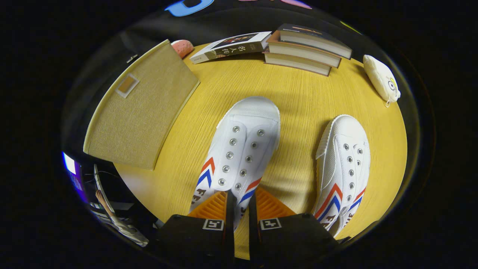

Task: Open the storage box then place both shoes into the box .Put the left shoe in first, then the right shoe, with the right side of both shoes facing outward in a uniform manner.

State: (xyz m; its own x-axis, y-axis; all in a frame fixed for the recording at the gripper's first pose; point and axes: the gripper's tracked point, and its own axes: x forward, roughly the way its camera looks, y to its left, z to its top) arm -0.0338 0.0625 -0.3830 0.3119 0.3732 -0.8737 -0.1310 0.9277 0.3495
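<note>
2 white canvas shoes on the wooden table [298,97]. Storage box [142,108] far left, lid apparently closed. Left shoe [241,149] centre, its rear pinched between nearly closed fingers of gripper [241,203]. Right shoe [345,164] apart, free. Step: gripping first shoe; next move calls for an opened box, then carrying leftward.

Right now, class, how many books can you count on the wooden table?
4: three thick books stacked beyond the white shoes, and one thin paperback lying beside the stack, near the woven beige box. More may be hidden.
</note>
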